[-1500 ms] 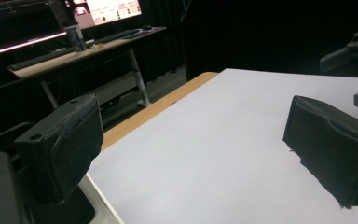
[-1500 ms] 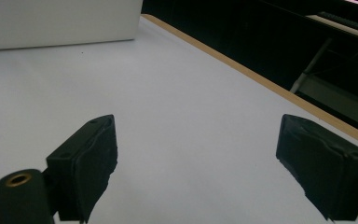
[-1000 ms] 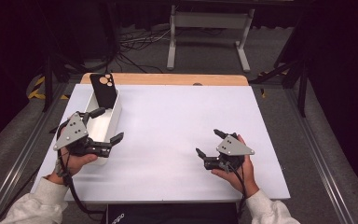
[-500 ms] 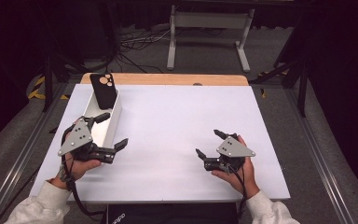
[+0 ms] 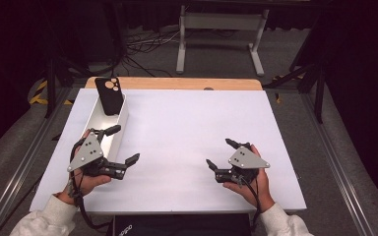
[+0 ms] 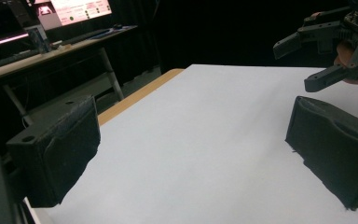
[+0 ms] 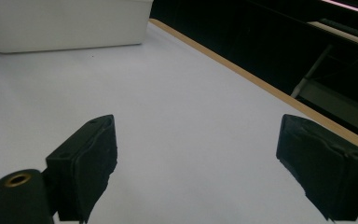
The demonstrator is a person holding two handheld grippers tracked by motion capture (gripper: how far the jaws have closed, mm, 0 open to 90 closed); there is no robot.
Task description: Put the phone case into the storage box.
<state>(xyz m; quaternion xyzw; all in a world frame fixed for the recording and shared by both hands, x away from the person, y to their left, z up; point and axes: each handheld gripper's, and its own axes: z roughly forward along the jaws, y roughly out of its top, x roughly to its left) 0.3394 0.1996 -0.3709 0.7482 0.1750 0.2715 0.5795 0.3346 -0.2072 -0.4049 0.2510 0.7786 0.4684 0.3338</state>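
My table [image 5: 192, 132] has a white top w/ a wood strip along the far edge. Grey carpet floor [image 5: 216, 59] beyond, cables [image 5: 142, 44] strewn on it, a white desk frame [image 5: 221, 34] behind. Room's dark; lit monitor [image 6: 81, 9] on a side desk [image 6: 42, 58].

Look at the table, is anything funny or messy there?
Nothing is spilled or broken. One thing stands out: the black phone case stands on end in the far end of the white bin, poking above its rim instead of lying flat. Both the left gripper and the right gripper are open and hold nothing.
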